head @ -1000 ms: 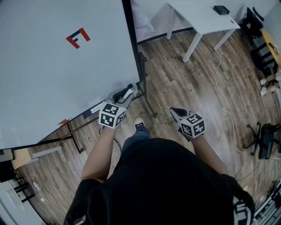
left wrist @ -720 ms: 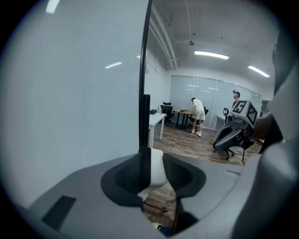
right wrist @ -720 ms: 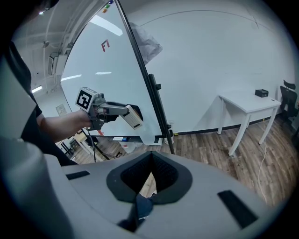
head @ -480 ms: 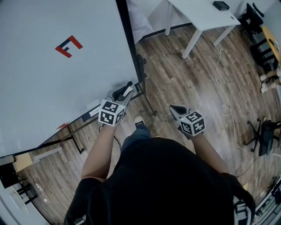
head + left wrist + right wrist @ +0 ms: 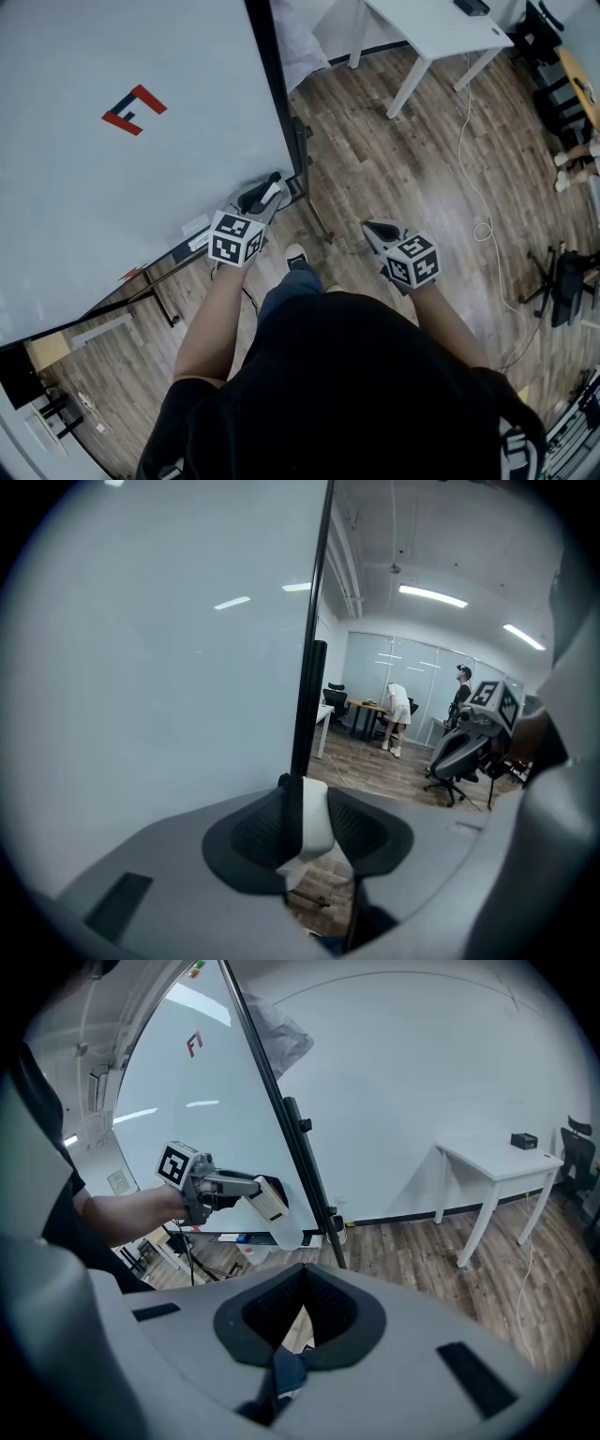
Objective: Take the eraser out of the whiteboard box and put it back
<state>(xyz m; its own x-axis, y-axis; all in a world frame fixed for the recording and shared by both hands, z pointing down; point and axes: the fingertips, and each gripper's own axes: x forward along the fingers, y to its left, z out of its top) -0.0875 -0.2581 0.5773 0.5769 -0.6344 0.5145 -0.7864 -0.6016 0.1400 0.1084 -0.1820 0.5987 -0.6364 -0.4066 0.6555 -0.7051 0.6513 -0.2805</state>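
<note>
The person stands over the floor (image 5: 394, 169) with both bare forearms stretched forward from the black-clad torso. The left forearm runs toward 11 o'clock in the head view. It ends at the left gripper (image 5: 262, 192), which points forward and down at the lower right corner of the whiteboard (image 5: 112, 187). The right forearm runs toward 1 o'clock and carries the right gripper (image 5: 373, 230). That gripper also tilts down over bare boards, well apart from the whiteboard.

There are two grippers. In the left gripper view its claw is clamped on the eraser (image 5: 314, 817), a pale block with a dark face, and both pads press its sides. The right gripper view shows its own claw (image 5: 302, 1283) closed on itself with nothing between the pads.

There is one eraser (image 5: 271, 194), held in the air just beside the whiteboard's black edge. From the right gripper view it sits at 10 o'clock, sticking out of the left gripper (image 5: 262, 1194). Just below it is a pale shape that may be the whiteboard box (image 5: 286, 1237), though its outline is hard to read.

There is one whiteboard with one red-and-black mark (image 5: 134, 108) on it. One white table (image 5: 441, 28) stands at 1 o'clock. In the left gripper view two people (image 5: 398, 705) stand far off at 2 o'clock, the second (image 5: 461, 691) to the right of the first.
</note>
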